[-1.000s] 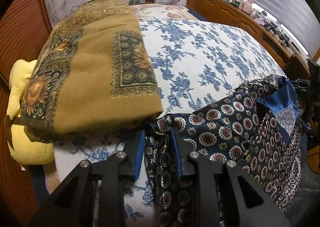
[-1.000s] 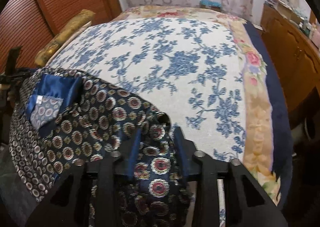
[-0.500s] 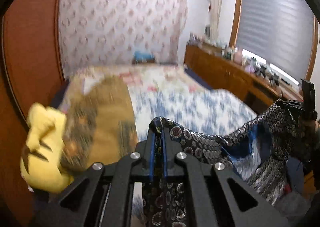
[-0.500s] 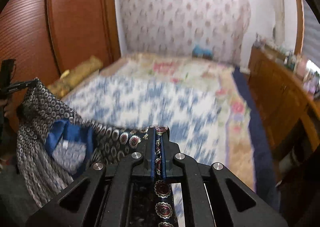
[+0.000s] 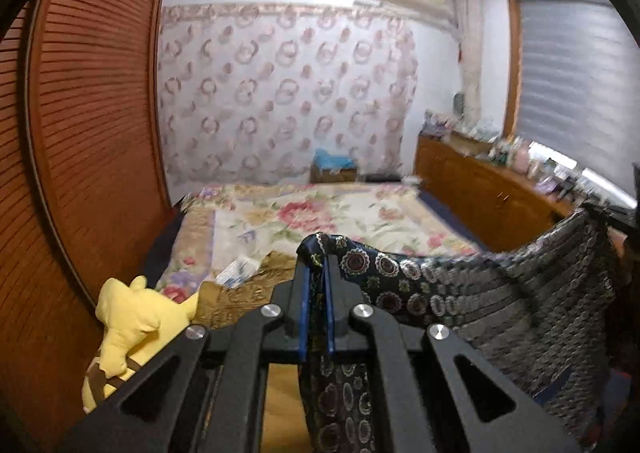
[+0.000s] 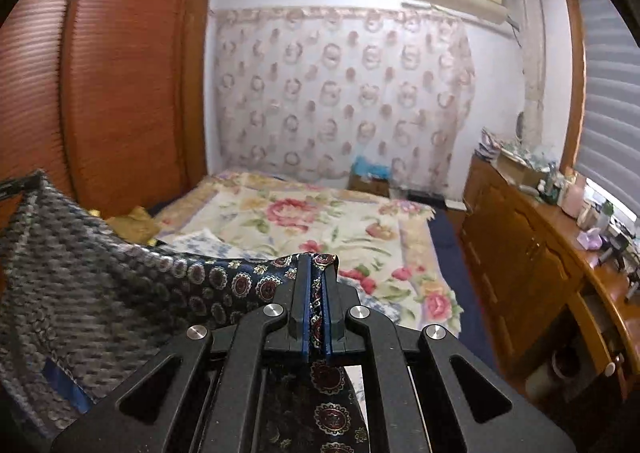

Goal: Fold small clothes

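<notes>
A yellow plush toy (image 5: 132,317) lies beside the louvred wardrobe (image 5: 92,113); a wooden sideboard (image 6: 532,253) flanks the floral bedspread (image 6: 320,221).

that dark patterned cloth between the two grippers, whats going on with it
A person is folding a small garment using a handheld gripper in each hand. The left gripper and the right gripper are each shut on an edge of the dark patterned garment, which hangs stretched between them in the air above the bed. No fold is made yet. A yellow plush toy and a folded mustard cloth lie at the bed's left side.
</notes>
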`<move>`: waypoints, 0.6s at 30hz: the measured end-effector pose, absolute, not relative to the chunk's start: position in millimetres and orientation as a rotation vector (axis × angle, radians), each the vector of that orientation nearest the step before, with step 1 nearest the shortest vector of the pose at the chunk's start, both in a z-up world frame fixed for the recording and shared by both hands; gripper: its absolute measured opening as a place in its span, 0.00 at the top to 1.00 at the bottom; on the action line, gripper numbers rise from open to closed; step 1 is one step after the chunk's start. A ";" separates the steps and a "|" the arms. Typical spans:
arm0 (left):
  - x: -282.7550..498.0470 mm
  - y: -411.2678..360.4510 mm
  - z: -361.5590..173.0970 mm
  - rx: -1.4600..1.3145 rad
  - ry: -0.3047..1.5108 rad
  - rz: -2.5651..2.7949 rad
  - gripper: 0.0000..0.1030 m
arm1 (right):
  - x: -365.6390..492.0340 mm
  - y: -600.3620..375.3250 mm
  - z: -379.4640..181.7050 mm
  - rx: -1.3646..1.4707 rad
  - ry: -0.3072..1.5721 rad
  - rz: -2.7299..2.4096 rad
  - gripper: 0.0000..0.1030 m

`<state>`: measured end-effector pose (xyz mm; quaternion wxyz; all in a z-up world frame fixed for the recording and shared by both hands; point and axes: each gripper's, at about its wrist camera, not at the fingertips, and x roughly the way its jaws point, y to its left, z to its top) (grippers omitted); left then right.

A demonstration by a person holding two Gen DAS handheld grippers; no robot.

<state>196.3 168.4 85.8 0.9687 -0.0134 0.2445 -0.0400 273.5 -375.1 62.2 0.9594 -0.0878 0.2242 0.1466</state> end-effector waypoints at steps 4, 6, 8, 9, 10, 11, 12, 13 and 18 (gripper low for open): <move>236.6 171.5 51.1 -0.008 0.567 -0.054 0.96 | 322.5 -375.7 20.3 -0.145 0.548 0.255 0.98; 257.2 174.4 34.4 -0.021 0.602 -0.047 0.96 | 338.0 -373.2 4.8 -0.145 0.575 0.245 0.99; 272.9 170.8 20.2 -0.021 0.633 -0.040 0.96 | 350.5 -369.1 -10.3 -0.148 0.598 0.237 0.98; 280.0 169.2 12.1 -0.021 0.658 -0.038 0.96 | 358.1 -366.9 -19.4 -0.152 0.618 0.228 0.98; 284.8 166.8 2.6 -0.024 0.686 -0.039 0.96 | 362.2 -365.4 -27.0 -0.156 0.639 0.223 0.98; 288.9 165.3 -3.1 -0.035 0.704 -0.042 0.96 | 368.1 -364.5 -34.2 -0.156 0.663 0.225 0.92; 291.2 166.3 -8.4 -0.049 0.714 -0.054 0.96 | 371.9 -363.4 -42.0 -0.160 0.685 0.216 0.89; 290.9 165.6 -11.9 -0.056 0.722 -0.067 0.95 | 375.1 -363.2 -49.2 -0.169 0.703 0.201 0.86; 272.5 160.9 -26.9 -0.041 0.762 -0.108 0.90 | 364.8 -377.5 -59.3 -0.175 0.704 0.178 0.73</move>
